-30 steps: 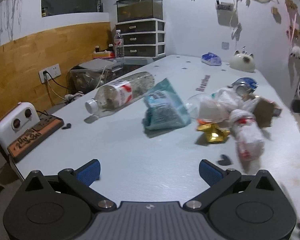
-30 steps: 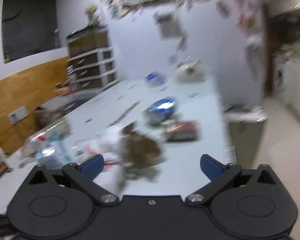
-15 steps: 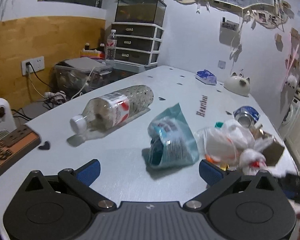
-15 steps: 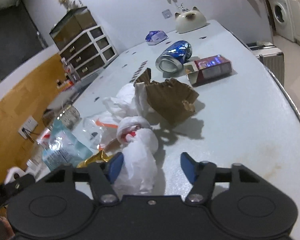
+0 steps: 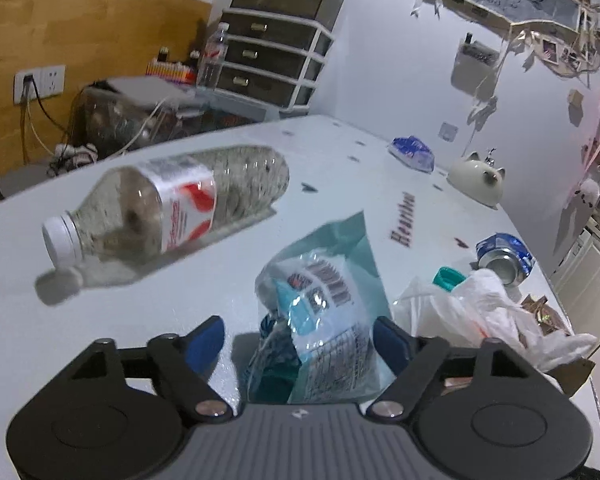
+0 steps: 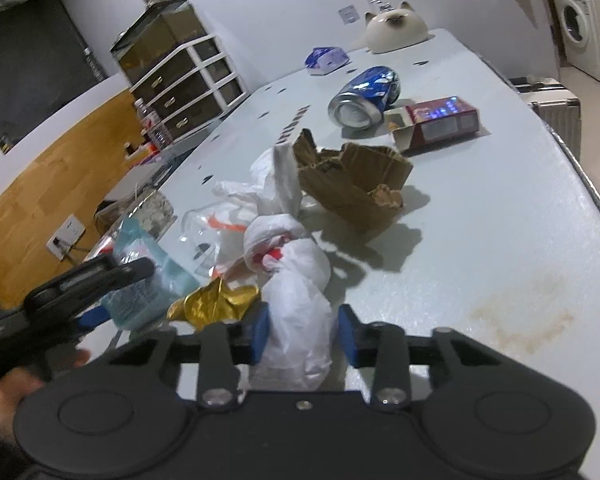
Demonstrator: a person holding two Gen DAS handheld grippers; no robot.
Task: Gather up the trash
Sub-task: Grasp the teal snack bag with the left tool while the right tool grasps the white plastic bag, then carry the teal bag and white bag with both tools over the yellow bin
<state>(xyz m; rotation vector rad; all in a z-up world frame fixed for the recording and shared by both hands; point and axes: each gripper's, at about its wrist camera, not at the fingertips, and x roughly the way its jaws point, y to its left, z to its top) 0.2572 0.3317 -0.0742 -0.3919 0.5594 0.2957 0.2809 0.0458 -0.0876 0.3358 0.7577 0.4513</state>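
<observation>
Trash lies on a pale table point(image 6: 500, 216). My left gripper point(image 5: 300, 338) is open around a teal plastic packet point(image 5: 324, 312); its right pad touches the packet and the left pad stands apart. My right gripper point(image 6: 302, 338) is shut on a knotted white plastic bag point(image 6: 296, 300), both blue pads pressing its sides. A clear plastic bottle point(image 5: 168, 208) lies on its side to the left. A gold wrapper point(image 6: 216, 304), torn brown cardboard point(image 6: 360, 188), a crushed blue can point(image 6: 364, 96) and a red box point(image 6: 440, 122) lie around.
More white plastic bags point(image 5: 472, 312) and a teal cap point(image 5: 448, 278) lie right of the packet. A cat-shaped ceramic dish point(image 6: 396, 28) and a blue wrapper point(image 6: 326, 60) sit at the far end. A drawer unit point(image 5: 268, 64) stands behind the table. The table's right edge point(image 6: 596, 200) is near.
My left gripper moved forward and narrowed around the teal packet. My right gripper moved onto the knotted white bag and closed on it.
</observation>
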